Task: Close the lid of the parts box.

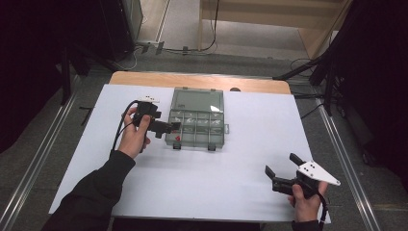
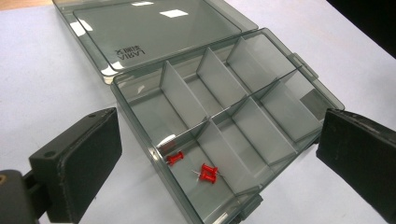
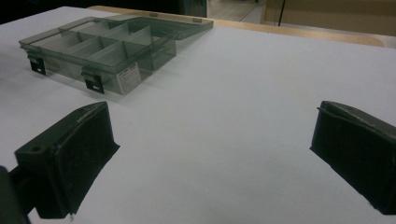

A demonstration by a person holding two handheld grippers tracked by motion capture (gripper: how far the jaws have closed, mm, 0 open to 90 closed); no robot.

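Note:
A smoky clear compartment box (image 1: pixel 197 126) lies open on the white table, its lid (image 2: pixel 154 28) folded back flat. Two red pushpins (image 2: pixel 176 157) (image 2: pixel 208 172) rest in the front corner compartment, seen as a red dot (image 1: pixel 178 138) in the high view. The other compartments look bare. My left gripper (image 1: pixel 173 127) hovers at the box's left edge, open, with its jaws wide on either side of the pin compartment (image 2: pixel 217 158). My right gripper (image 1: pixel 283 164) is open near the table's front right, holding nothing. In the right gripper view the box (image 3: pixel 102 46) sits far off, beyond the open jaws (image 3: pixel 215 158).
The white sheet (image 1: pixel 240 159) covers a wooden table (image 1: pixel 192 79) with its far edge bare. Two latches (image 3: pixel 93 83) hang on the box's front wall. Dark stands and cables ring the table on the floor.

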